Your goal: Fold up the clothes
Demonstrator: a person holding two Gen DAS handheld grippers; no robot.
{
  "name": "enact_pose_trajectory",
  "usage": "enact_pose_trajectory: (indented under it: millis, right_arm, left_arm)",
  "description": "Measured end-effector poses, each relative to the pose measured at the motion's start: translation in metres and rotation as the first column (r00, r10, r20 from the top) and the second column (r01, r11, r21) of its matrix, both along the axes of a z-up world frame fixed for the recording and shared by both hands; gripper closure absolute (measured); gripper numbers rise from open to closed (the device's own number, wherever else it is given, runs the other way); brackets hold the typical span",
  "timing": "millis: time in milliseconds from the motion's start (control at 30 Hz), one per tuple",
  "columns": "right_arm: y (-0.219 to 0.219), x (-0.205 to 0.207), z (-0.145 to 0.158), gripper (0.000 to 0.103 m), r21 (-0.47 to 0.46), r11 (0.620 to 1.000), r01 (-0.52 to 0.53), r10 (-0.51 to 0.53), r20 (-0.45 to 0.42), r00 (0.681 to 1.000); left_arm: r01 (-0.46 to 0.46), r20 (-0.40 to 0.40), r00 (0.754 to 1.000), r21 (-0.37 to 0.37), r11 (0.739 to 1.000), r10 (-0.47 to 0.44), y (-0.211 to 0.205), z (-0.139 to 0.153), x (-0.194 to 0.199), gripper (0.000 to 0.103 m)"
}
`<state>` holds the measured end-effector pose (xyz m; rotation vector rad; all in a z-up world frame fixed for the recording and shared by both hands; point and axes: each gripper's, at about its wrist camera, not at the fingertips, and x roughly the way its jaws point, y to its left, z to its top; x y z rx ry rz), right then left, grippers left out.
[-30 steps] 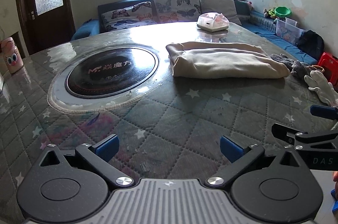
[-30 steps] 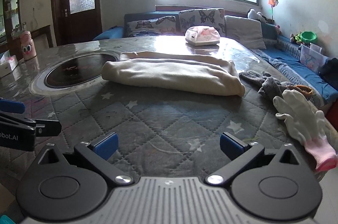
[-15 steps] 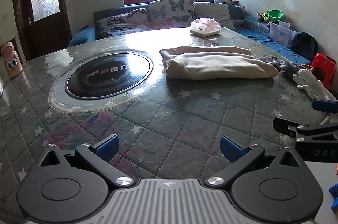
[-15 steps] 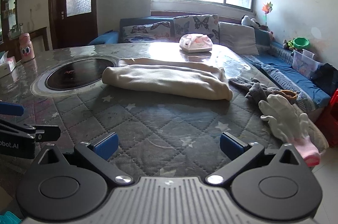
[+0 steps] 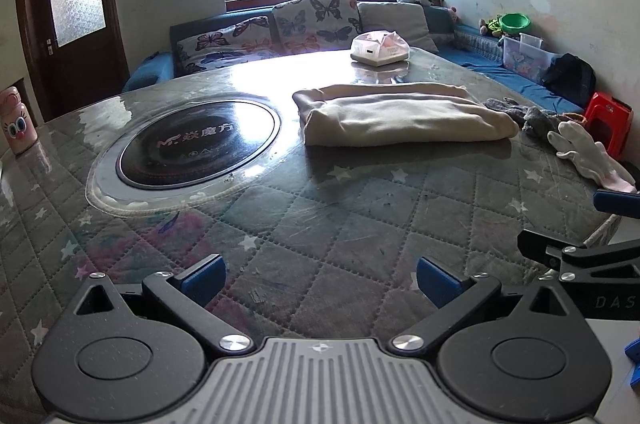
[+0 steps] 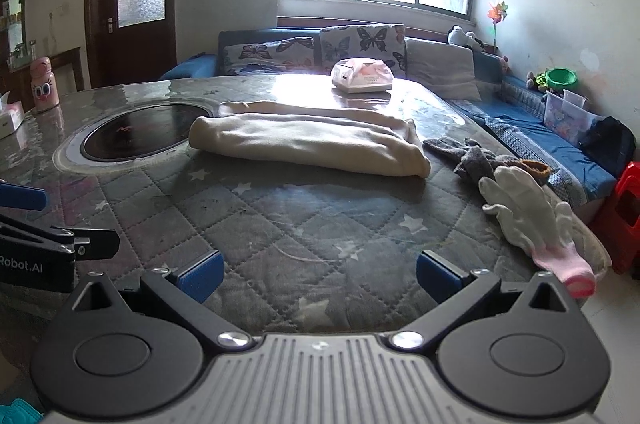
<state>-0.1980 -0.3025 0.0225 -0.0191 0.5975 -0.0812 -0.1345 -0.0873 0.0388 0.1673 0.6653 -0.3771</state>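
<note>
Seemingly finished: cream garment [image 5: 404,114] lies folded on table [image 5: 360,224]; left gripper [image 5: 320,278] and right gripper [image 6: 318,276] hover, jaws apart, empty; next, perhaps tidying.

One cream garment [image 5: 404,116], soft knit by appearance, lies folded into a long, flat bundle on the quilted surface [image 5: 360,224]. Its long axis runs left to right across both views. Layered edges show along the far side (a lower layer protrudes slightly there). The near edge is rounded and smooth. Nothing rests on it [image 6: 308,142].
</note>
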Motion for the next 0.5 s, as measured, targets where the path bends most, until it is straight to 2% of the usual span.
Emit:
enact_pose_trajectory:
  millis: [500]
  right_arm:
    - [-0.007,-0.014,0.004,0.000,0.009,1.000,0.004,-0.004,0.030,1.000]
  left_arm:
    - [0.007,0.025,1.000,0.024,1.000,-0.008,-0.010,0.004,-0.016,0.000]
